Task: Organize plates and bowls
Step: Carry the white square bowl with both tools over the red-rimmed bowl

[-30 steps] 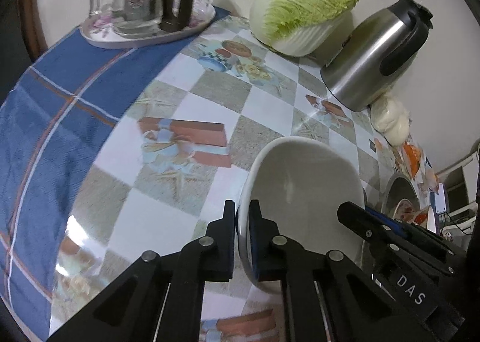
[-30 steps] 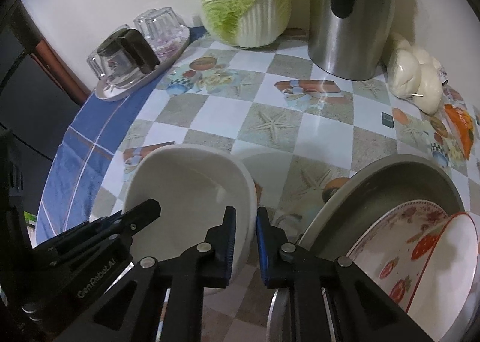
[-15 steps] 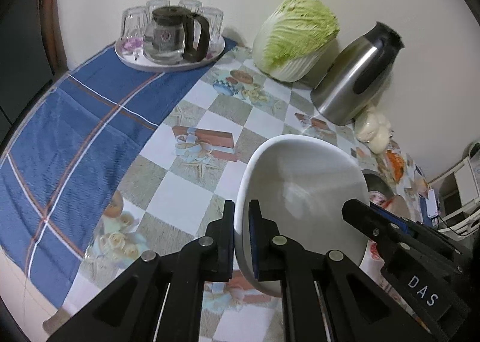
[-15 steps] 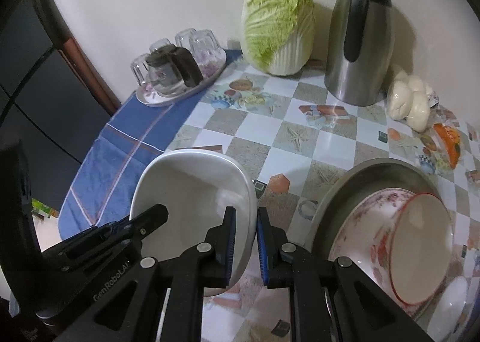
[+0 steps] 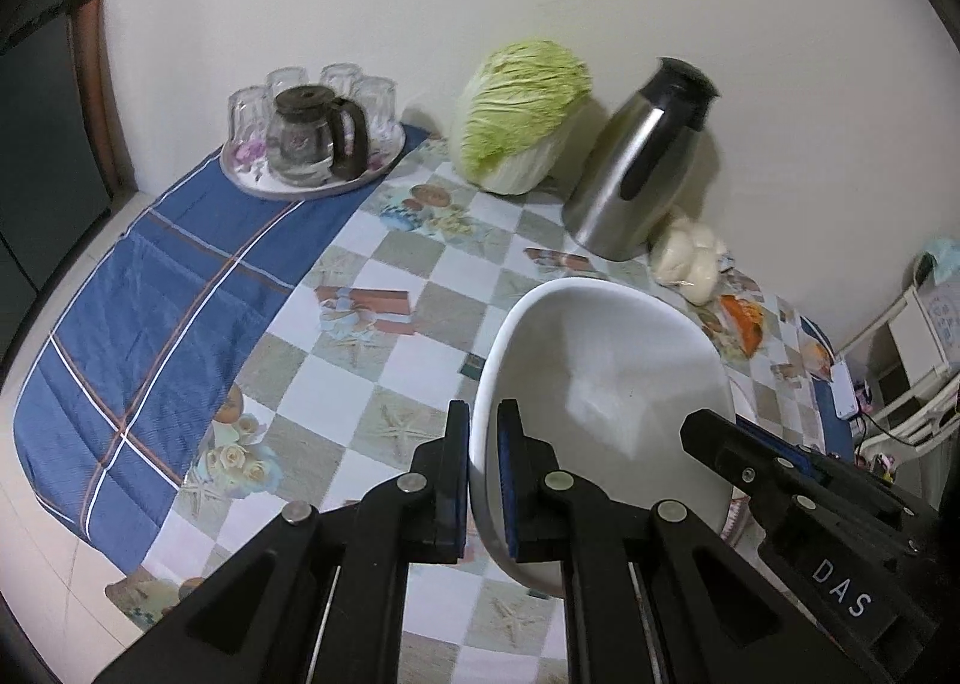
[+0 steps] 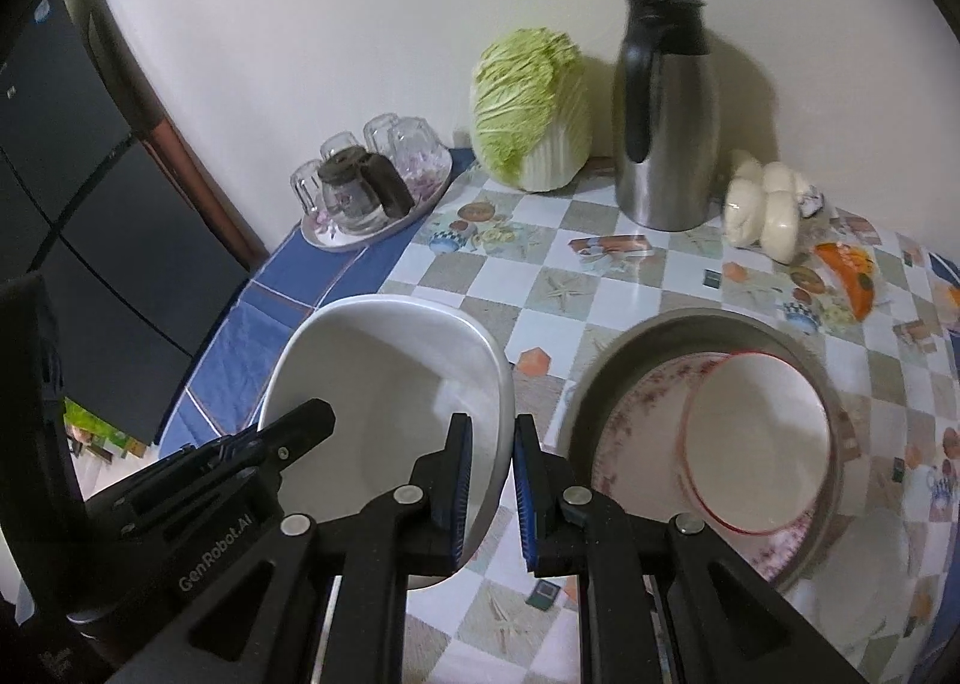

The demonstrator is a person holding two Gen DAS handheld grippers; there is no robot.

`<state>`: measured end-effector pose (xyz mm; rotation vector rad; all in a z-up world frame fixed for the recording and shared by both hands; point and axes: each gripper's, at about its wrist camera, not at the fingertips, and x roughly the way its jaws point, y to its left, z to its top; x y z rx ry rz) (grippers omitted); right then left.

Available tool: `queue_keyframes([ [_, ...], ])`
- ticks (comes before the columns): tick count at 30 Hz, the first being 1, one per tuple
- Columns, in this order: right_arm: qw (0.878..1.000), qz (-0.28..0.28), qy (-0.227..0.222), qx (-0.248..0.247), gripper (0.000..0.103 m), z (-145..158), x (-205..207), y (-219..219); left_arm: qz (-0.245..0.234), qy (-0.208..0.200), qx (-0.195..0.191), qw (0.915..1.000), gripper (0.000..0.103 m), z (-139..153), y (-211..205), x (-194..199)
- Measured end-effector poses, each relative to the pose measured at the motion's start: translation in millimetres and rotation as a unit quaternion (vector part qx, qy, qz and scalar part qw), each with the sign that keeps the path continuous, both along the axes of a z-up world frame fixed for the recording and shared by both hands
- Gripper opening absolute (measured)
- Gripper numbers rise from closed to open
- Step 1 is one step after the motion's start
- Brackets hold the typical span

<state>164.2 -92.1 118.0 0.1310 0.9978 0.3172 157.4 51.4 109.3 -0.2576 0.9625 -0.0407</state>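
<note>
Low in the centre of both wrist views, a large white bowl [image 5: 606,402] hangs above the checked tablecloth [image 5: 420,264], pinched at opposite rims. The left gripper [image 5: 483,480] is clamped narrow on the bowl's left rim in the left wrist view, one pad outside the wall and one inside. The right gripper [image 6: 491,495] has its jaws closed just as narrowly on the opposite rim, at the lower middle of the right wrist view. Each gripper also shows in the other's camera as a black shape at the frame's lower edge.

The bowl tilts a little and looks clear of the table, so the step in hand appears to be a two-handed carry of the bowl (the lift seems done, the placing not yet).

At the lower right of the right wrist view sits a grey metal basin [image 6: 606,366], holding a floral plate [image 6: 648,432] with a red-rimmed bowl [image 6: 756,444] leaning inside it. That basin, just beside the held bowl, is the likely destination, though the pictures do not settle it.

Toward the top of both frames, well apart from the work, stand a cabbage [image 5: 522,114], a steel thermos jug [image 5: 642,168], a bag of white buns [image 6: 768,210] and a tray of glasses [image 5: 312,144] on a blue cloth [image 5: 150,312].

The next move calls for both hands travelling together at matching height, so the rims do not twist out of the pads, then lowering the bowl gently before either grip opens.
</note>
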Motion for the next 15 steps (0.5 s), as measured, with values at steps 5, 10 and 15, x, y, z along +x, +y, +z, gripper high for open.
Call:
queue_keyframes([
  [5, 1.0, -0.018, -0.009, 0.012, 0.015, 8.9, -13.6, -33.6, -0.017, -0.007, 0.012, 0.9998, 0.009, 11.4, -36.2, -8.2],
  [10, 0.999, -0.037, -0.016, 0.023, 0.015, 17.0, -25.5, -72.9, -0.035, -0.013, 0.021, 0.9991, 0.009, 19.9, -72.9, -13.4],
  [15, 0.998, -0.057, -0.02, 0.036, 0.015, 19.9, -34.1, -111.2, -0.053, -0.016, 0.031, 0.998, 0.009, 24.6, -108.1, -15.9],
])
